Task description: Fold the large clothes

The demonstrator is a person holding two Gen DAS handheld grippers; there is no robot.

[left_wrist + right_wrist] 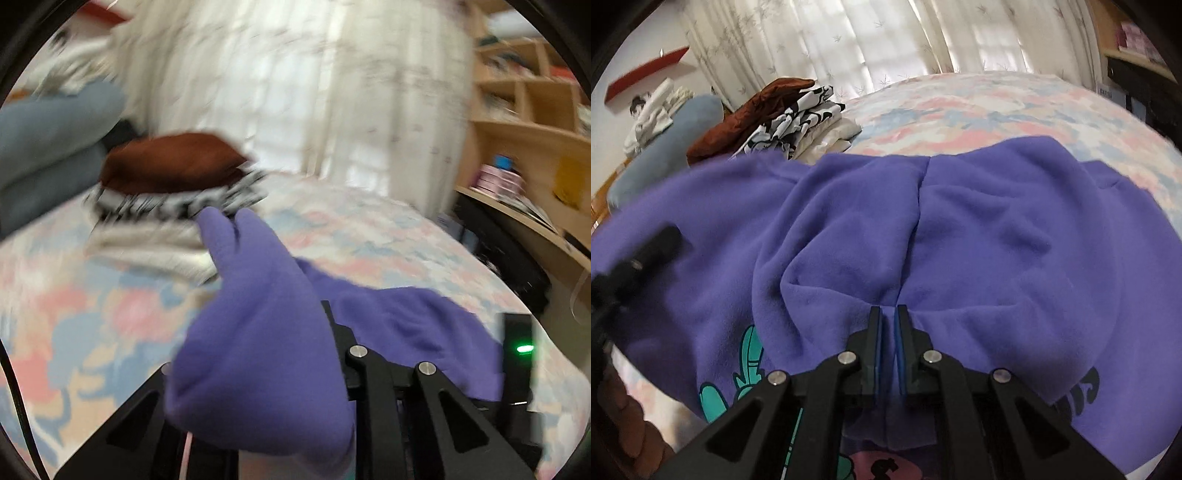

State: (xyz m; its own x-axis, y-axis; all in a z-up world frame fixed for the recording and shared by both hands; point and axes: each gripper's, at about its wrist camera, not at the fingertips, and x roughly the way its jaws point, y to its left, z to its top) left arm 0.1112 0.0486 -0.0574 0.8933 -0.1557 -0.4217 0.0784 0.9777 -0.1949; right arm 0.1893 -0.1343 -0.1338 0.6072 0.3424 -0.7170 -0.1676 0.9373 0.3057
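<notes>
Purple hoodie (960, 229) fabric fills the near view, spread across the floral bed (960, 107), its hood pinched between the blue pads of the right tongs (888, 314), which are closed tight on it. At far left, the left tongs (639, 254) hold up a bunched fold of the same garment, fingers hidden beneath the cloth. Behind, at left, lies a pile of folded clothes (783, 110).

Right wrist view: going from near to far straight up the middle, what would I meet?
Black gripper fingers with blue pads pinching cloth → purple fleece hoodie → pastel pink-and-blue patterned bedspread → white sheer curtains.
</notes>
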